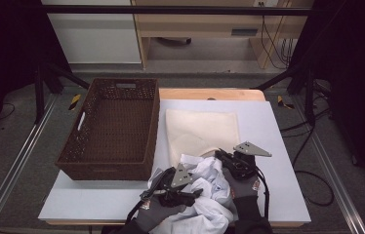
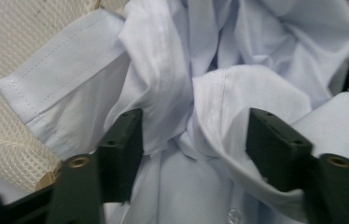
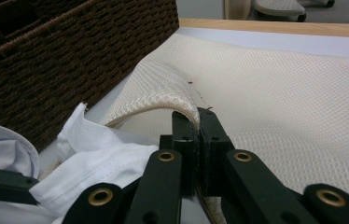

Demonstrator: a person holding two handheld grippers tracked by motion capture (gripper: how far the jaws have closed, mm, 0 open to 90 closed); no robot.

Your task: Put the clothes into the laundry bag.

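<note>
A dark woven basket (image 1: 110, 126) stands on a white table (image 1: 273, 146), left of a cream mesh laundry bag (image 1: 202, 129) that lies flat in the middle. Everything else is placed from that bag. A crumpled white shirt (image 1: 205, 195) is heaped at the bag's near edge, toward the person. The left gripper (image 1: 190, 194) sits in the heap, just short of the bag; its jaws stand apart with shirt folds between them, not pressed. To its right, the right gripper (image 3: 197, 122) has its jaws together, pinching the bag's near rim (image 3: 163, 95) and lifting it into a raised lip. The shirt lies directly in front of that lifted mouth, so it likely has to travel away from the person into the opening. The left gripper is the nearer one to do that.
</note>
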